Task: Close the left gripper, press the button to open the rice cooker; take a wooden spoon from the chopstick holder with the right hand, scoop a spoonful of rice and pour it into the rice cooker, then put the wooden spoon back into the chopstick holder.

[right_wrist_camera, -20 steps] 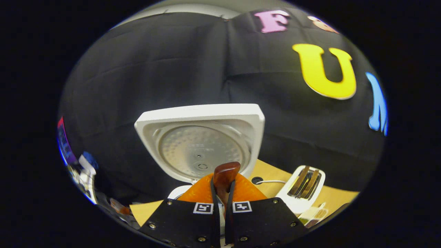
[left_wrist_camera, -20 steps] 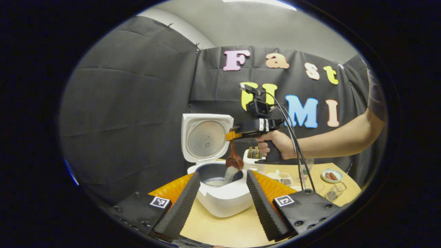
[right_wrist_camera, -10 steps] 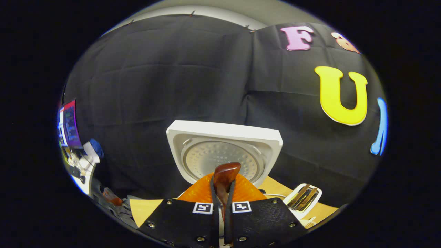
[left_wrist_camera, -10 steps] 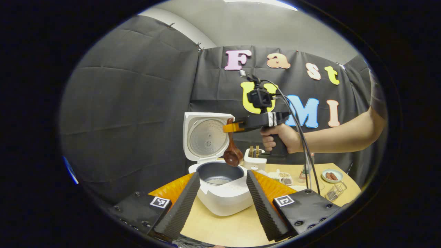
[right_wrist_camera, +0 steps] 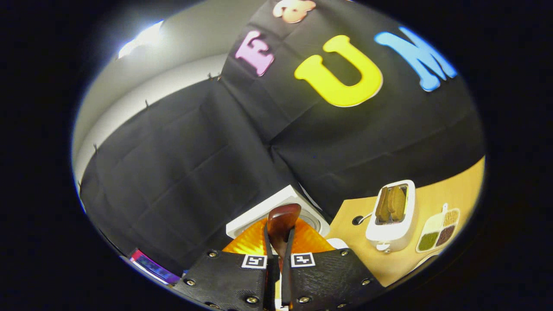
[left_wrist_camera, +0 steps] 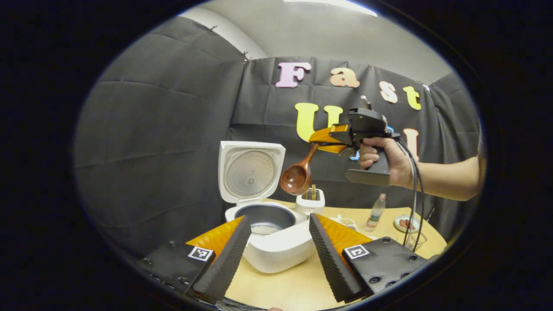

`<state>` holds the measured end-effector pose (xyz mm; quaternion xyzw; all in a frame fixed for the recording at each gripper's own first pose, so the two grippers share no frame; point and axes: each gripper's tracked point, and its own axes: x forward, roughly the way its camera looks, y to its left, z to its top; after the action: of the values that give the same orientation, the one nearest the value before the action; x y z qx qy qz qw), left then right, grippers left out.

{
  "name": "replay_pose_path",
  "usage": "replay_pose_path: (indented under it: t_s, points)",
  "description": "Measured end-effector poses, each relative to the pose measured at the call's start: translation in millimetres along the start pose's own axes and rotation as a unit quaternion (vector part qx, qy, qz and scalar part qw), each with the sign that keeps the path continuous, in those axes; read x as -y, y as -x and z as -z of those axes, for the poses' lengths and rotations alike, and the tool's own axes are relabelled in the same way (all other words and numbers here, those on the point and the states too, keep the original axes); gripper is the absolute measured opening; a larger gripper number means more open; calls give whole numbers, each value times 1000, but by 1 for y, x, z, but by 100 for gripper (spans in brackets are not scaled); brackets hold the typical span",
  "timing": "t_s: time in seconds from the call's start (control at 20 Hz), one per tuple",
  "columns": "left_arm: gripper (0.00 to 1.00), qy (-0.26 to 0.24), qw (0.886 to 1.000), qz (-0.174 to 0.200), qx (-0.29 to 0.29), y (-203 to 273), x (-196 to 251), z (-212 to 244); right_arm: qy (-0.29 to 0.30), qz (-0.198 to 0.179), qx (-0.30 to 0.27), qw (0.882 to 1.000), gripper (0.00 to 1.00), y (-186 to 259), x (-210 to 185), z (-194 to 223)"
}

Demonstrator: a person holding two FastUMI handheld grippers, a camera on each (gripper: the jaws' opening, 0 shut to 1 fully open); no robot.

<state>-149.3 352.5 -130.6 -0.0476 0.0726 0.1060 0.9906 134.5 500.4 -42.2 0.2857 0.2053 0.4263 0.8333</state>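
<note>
The reddish-brown glossy wooden spoon hangs in the air at about 1 o'clock from the open white rice cooker, its bowl lowest and its handle rising toward 1 o'clock into the right gripper, which a hand carries well above the pale wooden table. In the right gripper view the fingers are clenched on the handle, whose rounded end pokes out above them at 12 o'clock.

The spoon looks light and stiff, but its lacquered surface is probably slippery, so a firm pinch high on the handle suits it; held that far from the bowl it may swing or twist between the pads. The bowl appears empty, though the small image makes that uncertain.

The white chopstick holder stands on the table just below the spoon's bowl, at 2 o'clock from the cooker's grey inner pot, where some rice lies. Returning the spoon there seems the remaining step.

The left gripper is low and near, its fingers released and spread on either side of the cooker's front, grasping nothing.
</note>
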Motion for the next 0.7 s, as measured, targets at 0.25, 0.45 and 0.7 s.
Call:
replay_pose_path:
  t_s: [0.25,0.45,0.7]
  points:
    - [92,2,1000,29,4,-18,26,-9,-64,29,59,996,6,76,33,-30]
    - [92,-4,998,62,7,-35,57,-19,-100,54,99,988,6,142,58,-41]
    - [95,-10,994,104,11,-54,101,-32,-181,67,141,971,6,213,88,-49]
